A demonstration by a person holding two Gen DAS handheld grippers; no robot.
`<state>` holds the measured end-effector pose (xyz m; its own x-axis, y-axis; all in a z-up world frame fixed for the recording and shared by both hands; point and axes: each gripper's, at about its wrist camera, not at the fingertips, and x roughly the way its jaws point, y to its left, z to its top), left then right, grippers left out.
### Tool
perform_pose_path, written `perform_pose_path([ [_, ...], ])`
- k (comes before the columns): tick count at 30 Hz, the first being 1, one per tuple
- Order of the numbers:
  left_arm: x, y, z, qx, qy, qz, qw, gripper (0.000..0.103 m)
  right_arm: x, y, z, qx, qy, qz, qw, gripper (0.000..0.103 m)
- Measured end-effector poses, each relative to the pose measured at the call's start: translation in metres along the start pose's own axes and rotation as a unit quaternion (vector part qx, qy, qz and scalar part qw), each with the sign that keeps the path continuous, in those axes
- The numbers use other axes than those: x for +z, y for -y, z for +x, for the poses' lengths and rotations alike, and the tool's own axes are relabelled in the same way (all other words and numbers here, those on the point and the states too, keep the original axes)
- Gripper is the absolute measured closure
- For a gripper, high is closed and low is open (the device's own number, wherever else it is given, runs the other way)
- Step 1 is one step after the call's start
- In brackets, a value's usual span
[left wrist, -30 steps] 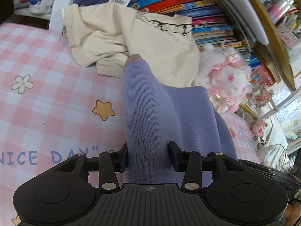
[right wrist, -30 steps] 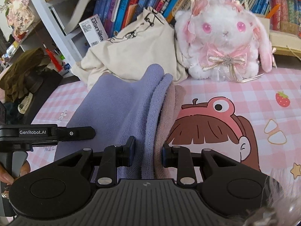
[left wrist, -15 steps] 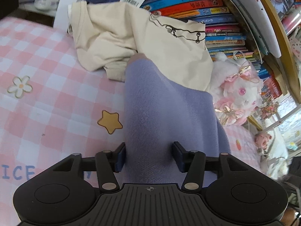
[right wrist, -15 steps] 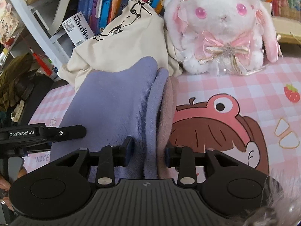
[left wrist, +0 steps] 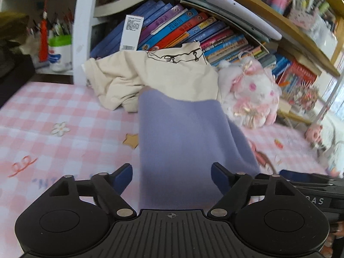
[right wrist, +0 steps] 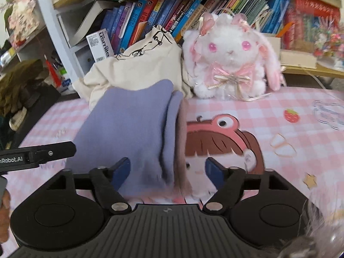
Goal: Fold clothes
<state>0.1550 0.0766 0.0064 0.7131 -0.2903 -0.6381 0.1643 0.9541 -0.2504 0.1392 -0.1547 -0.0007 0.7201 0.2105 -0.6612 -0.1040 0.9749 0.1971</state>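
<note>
The lilac knit garment (left wrist: 182,142) lay folded into a long narrow strip on the pink checked worktop (left wrist: 43,129), its near end between the fingers of both claws and its far end touching the heap of cream clothing (left wrist: 163,75) by the bookshelf. From the right wrist view its right edge showed stacked layers with a dusty-pink lining (right wrist: 182,142) peeking out beneath.

The left claw (left wrist: 172,175) was spread wide, its blue pads standing clear of the cloth on either side, gripping nothing. The right claw (right wrist: 167,171) was likewise released, its pads apart with the folded edge lying loose between them.

A plush rabbit (right wrist: 230,58) sat just beside the cream heap, near the strip's far corner.

Judged from this, the risk lay in the loose layers: with neither claw holding, a drag or a careless closing on only the top ply could slide the layers apart and spoil the fold. The far end could also snag the cream heap if the strip were pushed forward.
</note>
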Motion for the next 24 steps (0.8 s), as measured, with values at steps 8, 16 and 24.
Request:
perform_pose_path([
  [8,-0.047,0.016,-0.034,0.036,0.001,0.01,0.9993,0.012,-0.046,-0.014,-0.036,-0.039,-0.005,-0.044,0.998,0.011],
  [16,-0.076,0.034,-0.061,0.096,0.022,0.036,0.9945,0.004,-0.085,-0.022,-0.066,-0.092,0.017,-0.042,0.995,0.0],
  [24,-0.079,0.036,-0.068,0.117,0.034,0.038,0.9919,0.0,-0.088,-0.016,-0.073,-0.106,0.021,-0.019,0.994,0.0],
])
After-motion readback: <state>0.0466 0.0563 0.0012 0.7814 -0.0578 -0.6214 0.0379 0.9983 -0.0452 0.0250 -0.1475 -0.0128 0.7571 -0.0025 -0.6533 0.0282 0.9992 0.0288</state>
